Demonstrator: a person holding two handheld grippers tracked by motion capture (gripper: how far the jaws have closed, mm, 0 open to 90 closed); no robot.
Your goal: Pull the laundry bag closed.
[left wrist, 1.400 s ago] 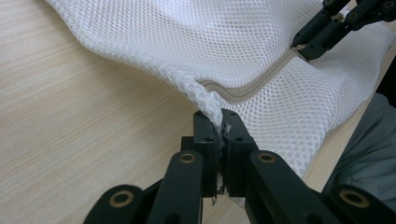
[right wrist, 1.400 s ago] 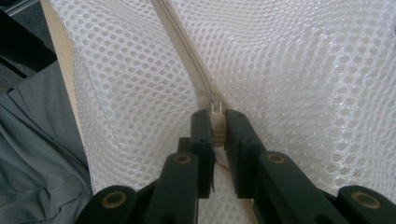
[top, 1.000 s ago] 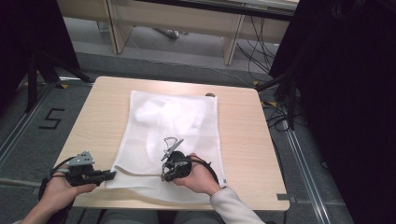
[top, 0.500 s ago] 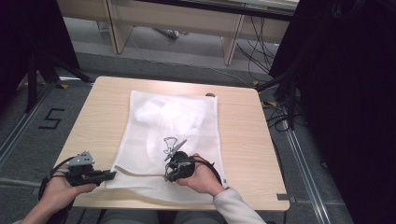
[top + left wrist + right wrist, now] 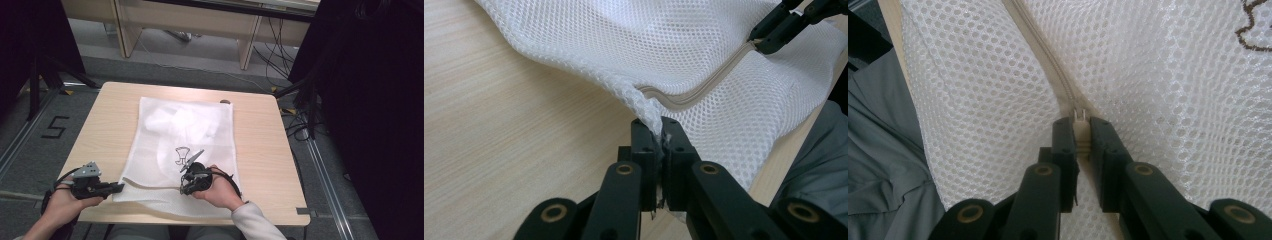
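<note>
Wooden counter (image 5: 110, 125), pale grain. White mesh laundry bag (image 5: 187, 130) lies flat across its middle, long axis running away from the person, near edge at the counter's front. White fabric bundled inside the bag's far half; a small dark printed figure (image 5: 182, 155) shows near the bag's centre. Beige zipper (image 5: 704, 90) runs along the near end of the bag.

Left tongs (image 5: 660, 131): jaws together, clamped on the bag's near left corner, at the zipper's end; mesh lifted slightly off the counter there.

Right tongs (image 5: 1081, 125): jaws together, clamped on the zipper pull (image 5: 1081, 134), partway along the zipper line, right of the left tongs.
</note>
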